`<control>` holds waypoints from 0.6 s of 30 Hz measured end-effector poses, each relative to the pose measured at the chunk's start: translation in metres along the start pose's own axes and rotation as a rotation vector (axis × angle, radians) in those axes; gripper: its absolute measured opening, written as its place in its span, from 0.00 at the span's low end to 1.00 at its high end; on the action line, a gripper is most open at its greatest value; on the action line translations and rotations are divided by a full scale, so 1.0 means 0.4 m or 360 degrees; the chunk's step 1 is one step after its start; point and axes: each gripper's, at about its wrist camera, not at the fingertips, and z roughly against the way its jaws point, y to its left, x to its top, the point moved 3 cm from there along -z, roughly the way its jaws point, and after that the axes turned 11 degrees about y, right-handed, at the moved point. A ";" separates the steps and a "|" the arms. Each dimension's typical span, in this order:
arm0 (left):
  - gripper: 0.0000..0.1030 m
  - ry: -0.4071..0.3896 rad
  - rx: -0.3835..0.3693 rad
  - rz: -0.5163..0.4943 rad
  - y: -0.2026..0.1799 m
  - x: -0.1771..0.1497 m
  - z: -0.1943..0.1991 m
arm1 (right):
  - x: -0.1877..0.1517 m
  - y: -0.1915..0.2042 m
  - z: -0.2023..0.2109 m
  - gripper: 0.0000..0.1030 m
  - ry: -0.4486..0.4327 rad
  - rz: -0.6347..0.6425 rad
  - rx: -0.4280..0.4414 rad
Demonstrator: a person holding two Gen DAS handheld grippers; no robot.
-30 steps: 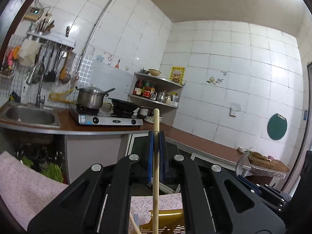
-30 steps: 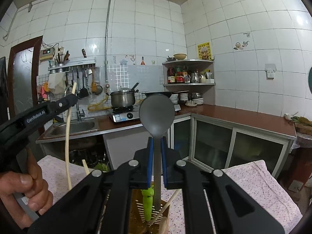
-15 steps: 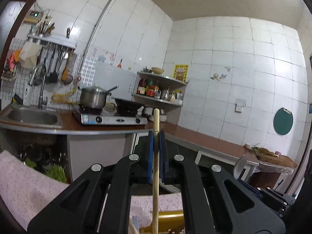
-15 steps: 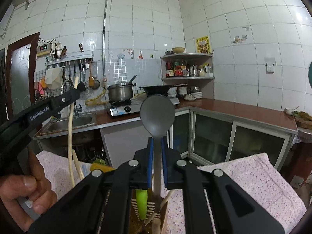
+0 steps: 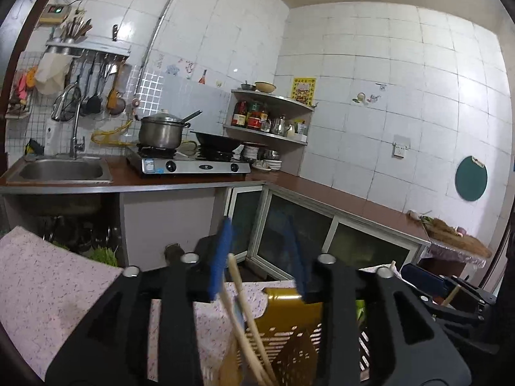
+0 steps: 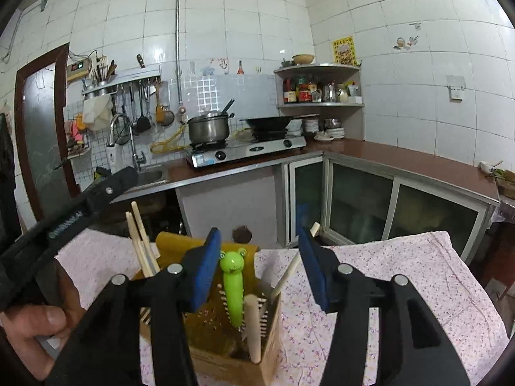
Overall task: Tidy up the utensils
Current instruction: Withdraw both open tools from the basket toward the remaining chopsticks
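Observation:
A yellow slotted utensil holder (image 6: 225, 328) stands on a floral tablecloth; it also shows in the left wrist view (image 5: 289, 331). In it stand wooden chopsticks (image 6: 141, 244), a green frog-headed utensil (image 6: 233, 286), a wooden handle (image 6: 253, 328) and a pale stick (image 6: 291, 270). My right gripper (image 6: 257, 270) is open and empty, just above the holder. My left gripper (image 5: 257, 254) is open above the holder, with two chopsticks (image 5: 244, 308) leaning beside its left pad. The left gripper's body (image 6: 67, 215) shows at the left of the right wrist view.
The floral tablecloth (image 6: 402, 273) covers the table under the holder. Behind are a counter with a sink (image 5: 64, 170), a gas stove (image 5: 190, 164) with a pot and wok, a corner shelf (image 5: 270, 119) of bottles, and glass-door cabinets (image 6: 363, 199).
Both grippers have opened. The left let go of its wooden chopstick, which now stands in the holder. The right let go of the grey spoon, which is out of sight.

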 end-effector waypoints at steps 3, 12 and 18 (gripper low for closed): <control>0.42 0.0013 0.0044 0.0004 0.024 0.009 0.038 | 0.007 -0.014 0.029 0.49 -0.0014 -0.0009 -0.0049; 0.49 0.0347 0.0283 0.0053 0.129 -0.053 0.233 | -0.079 -0.125 0.213 0.49 0.0066 -0.0130 -0.0203; 0.52 0.0579 0.0267 0.0136 0.158 -0.218 0.351 | -0.268 -0.157 0.279 0.49 0.0300 -0.0282 -0.0164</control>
